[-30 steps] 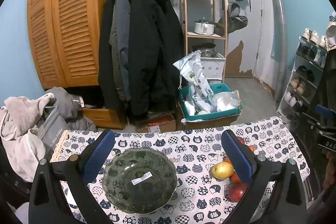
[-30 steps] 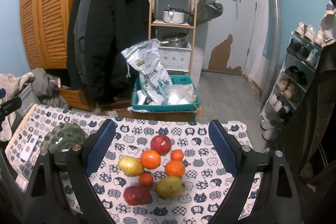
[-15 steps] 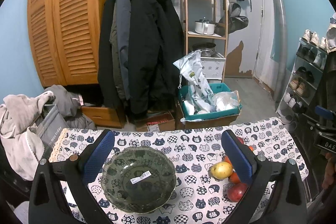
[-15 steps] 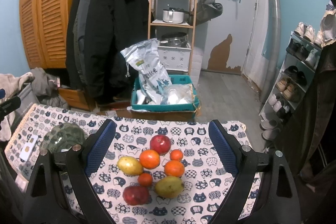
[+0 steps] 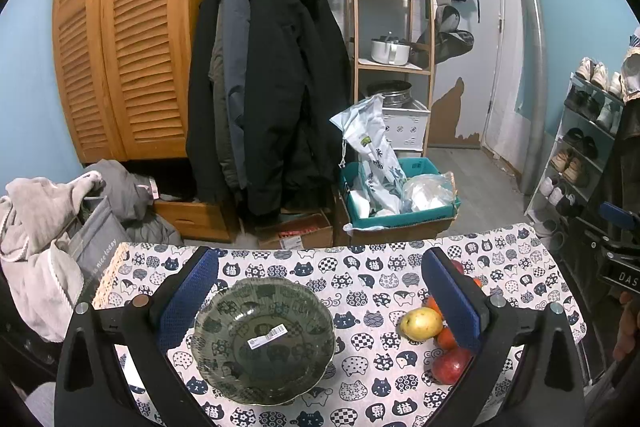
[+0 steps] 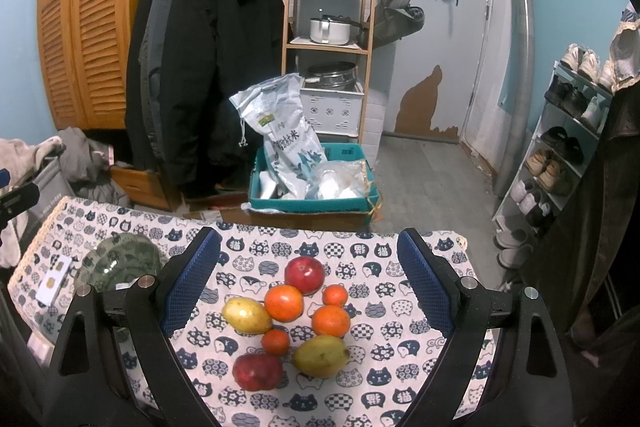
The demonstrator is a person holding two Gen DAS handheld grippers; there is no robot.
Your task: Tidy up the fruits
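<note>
Cat-print table (image 5: 360,267): empty bowl (image 5: 264,341) near left edge, fruits (image 6: 296,323) toward right; both grippers (image 5: 320,291) (image 6: 308,279) wide open.

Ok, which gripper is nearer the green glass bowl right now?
Left. The left gripper hangs open just above the green glass bowl, which sits between its fingers. The right gripper is open over the fruit pile, off to the bowl's right.
</note>
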